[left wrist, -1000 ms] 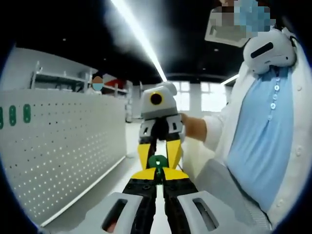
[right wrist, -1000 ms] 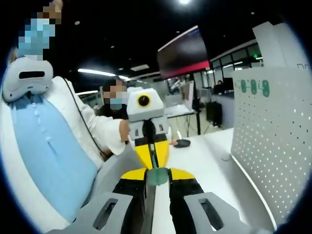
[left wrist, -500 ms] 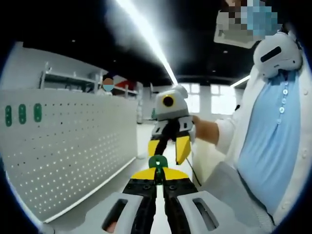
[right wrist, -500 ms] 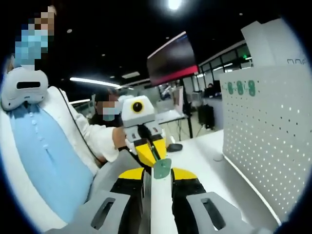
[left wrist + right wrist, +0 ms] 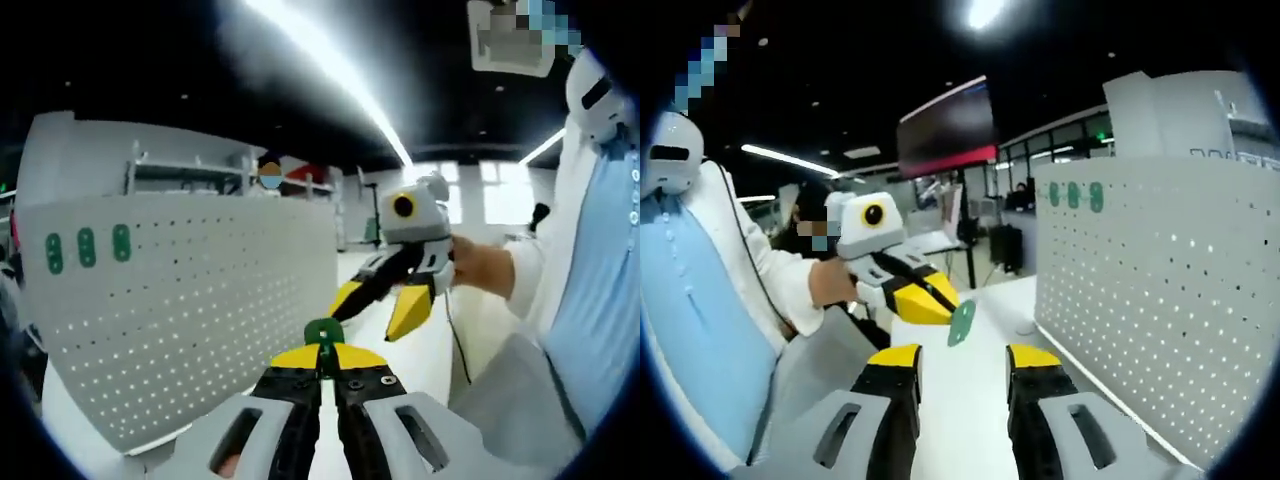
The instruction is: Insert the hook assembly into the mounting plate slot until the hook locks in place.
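Gripping the green hook assembly (image 5: 323, 333) between its clenched yellow-tipped fingers, the left gripper (image 5: 322, 352) holds it up in the air above the white desk (image 5: 420, 355), near the perforated mounting plate (image 5: 200, 300) standing upright on the left. In the right gripper view, the hook assembly (image 5: 961, 322) juts from the left gripper (image 5: 920, 297), while the right gripper (image 5: 962, 358) hovers with its fingers spread apart, released. Three green tabs (image 5: 1073, 195) sit near the mounting plate (image 5: 1150, 290) top.

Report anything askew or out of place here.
Nothing looks damaged or spilled. The green hook piece sits tilted in the left tongs, away from the pegboard; the right tongs stand open, holding nothing.
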`<action>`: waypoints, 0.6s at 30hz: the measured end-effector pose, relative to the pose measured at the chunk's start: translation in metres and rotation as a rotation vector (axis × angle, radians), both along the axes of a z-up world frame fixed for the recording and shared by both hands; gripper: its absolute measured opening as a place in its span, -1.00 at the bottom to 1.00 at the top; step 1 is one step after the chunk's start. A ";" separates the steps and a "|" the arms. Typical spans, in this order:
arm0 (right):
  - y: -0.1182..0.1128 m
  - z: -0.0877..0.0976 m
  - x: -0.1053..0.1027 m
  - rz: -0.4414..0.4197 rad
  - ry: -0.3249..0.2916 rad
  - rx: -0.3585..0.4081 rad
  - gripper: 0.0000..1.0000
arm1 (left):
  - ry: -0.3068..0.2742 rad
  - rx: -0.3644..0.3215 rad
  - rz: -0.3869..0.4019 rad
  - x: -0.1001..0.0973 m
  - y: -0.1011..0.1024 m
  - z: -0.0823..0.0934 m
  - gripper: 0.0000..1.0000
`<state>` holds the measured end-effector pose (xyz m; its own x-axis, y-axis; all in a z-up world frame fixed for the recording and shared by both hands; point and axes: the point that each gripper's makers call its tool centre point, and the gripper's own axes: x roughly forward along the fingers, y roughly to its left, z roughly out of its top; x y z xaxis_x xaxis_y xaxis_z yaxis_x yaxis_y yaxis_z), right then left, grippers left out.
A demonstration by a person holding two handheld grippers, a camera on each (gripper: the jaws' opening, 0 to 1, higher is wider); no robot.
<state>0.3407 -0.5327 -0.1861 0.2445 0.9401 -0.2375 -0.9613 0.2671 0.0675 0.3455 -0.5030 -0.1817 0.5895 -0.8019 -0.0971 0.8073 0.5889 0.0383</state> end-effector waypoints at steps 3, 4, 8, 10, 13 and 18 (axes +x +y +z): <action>-0.005 0.001 0.008 -0.055 -0.021 -0.001 -0.29 | -0.007 -0.033 0.050 0.009 -0.001 0.007 -0.94; -0.007 0.002 0.011 -0.071 -0.026 0.002 -0.26 | -0.013 -0.036 0.087 0.014 0.002 0.009 -0.94; -0.015 0.000 0.017 -0.121 -0.044 -0.009 -0.25 | -0.045 -0.058 0.205 0.029 0.007 0.022 -0.94; -0.017 0.001 0.018 -0.136 -0.044 -0.005 -0.25 | -0.065 -0.057 0.256 0.037 0.011 0.027 -0.94; -0.022 0.006 0.021 -0.170 -0.059 0.006 -0.23 | -0.069 -0.057 0.294 0.044 0.014 0.031 -0.93; -0.025 0.018 0.023 -0.211 -0.093 0.017 -0.18 | -0.083 -0.108 0.415 0.064 0.027 0.043 -0.93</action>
<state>0.3634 -0.5578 -0.1679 0.4565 0.8693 -0.1894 -0.8864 0.4627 -0.0131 0.4096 -0.4760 -0.1386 0.8664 -0.4980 0.0360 0.4979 0.8672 0.0135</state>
